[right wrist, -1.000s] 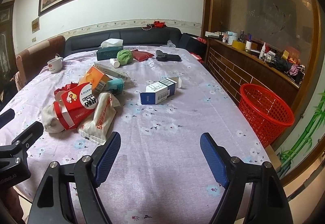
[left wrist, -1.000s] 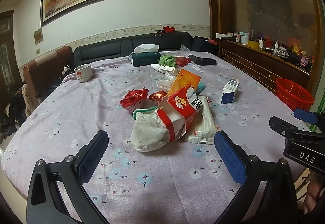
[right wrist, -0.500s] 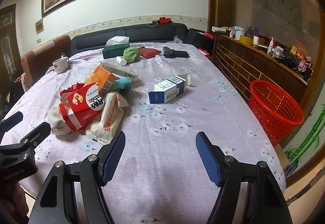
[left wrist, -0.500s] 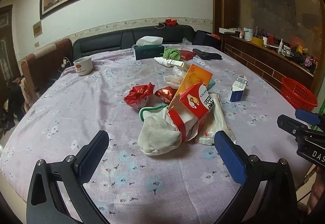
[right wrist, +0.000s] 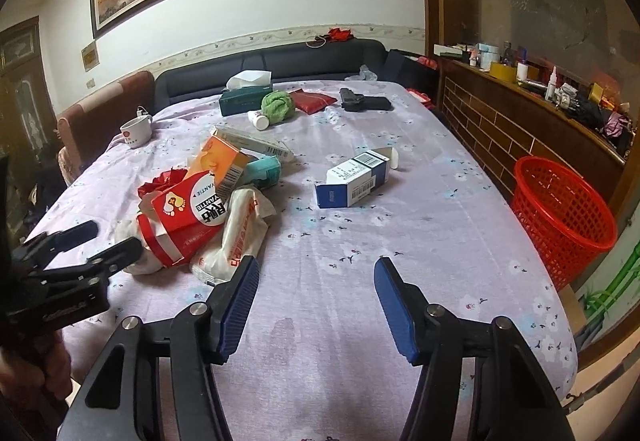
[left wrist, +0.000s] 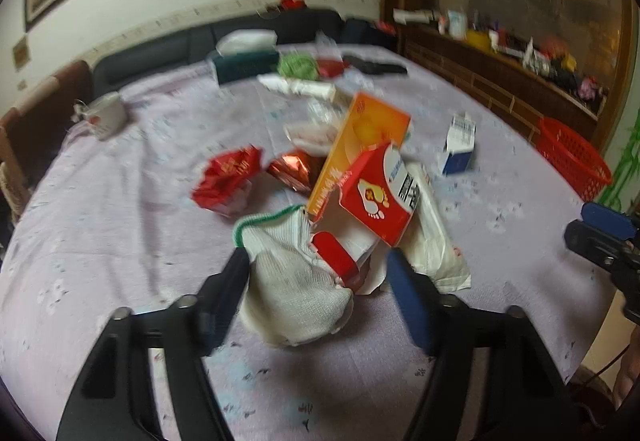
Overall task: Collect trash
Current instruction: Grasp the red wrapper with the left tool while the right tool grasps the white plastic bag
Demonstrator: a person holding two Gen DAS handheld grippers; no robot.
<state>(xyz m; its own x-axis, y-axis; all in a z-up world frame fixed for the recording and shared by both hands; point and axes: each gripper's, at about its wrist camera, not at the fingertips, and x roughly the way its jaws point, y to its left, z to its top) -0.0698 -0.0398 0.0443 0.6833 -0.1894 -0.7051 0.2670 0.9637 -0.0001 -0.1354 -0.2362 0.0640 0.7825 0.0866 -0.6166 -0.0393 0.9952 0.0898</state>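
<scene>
A heap of trash lies on the lilac flowered tablecloth [left wrist: 120, 225]: a white knitted glove with a green cuff [left wrist: 288, 281], a red and white box with a footprint logo [left wrist: 376, 197], an orange box [left wrist: 360, 145], a white plastic packet [left wrist: 436, 245] and red foil wrappers [left wrist: 228, 177]. My left gripper [left wrist: 318, 283] is open, its fingers on either side of the glove and the red box end. My right gripper [right wrist: 316, 291] is open and empty over bare cloth, right of the heap [right wrist: 200, 209]. A blue and white carton [right wrist: 352, 181] lies further back.
A red mesh basket [right wrist: 560, 213] stands on the floor beyond the table's right edge. At the far end are a white mug [right wrist: 136, 131], a green tissue box [right wrist: 244, 99], a green cloth [right wrist: 278, 105], a red pouch [right wrist: 312, 99] and a black object [right wrist: 364, 103].
My left gripper has moved forward and down onto the heap, its fingers now straddling the glove, and narrowed somewhat. My right gripper has shifted forward slightly and narrowed a little.
</scene>
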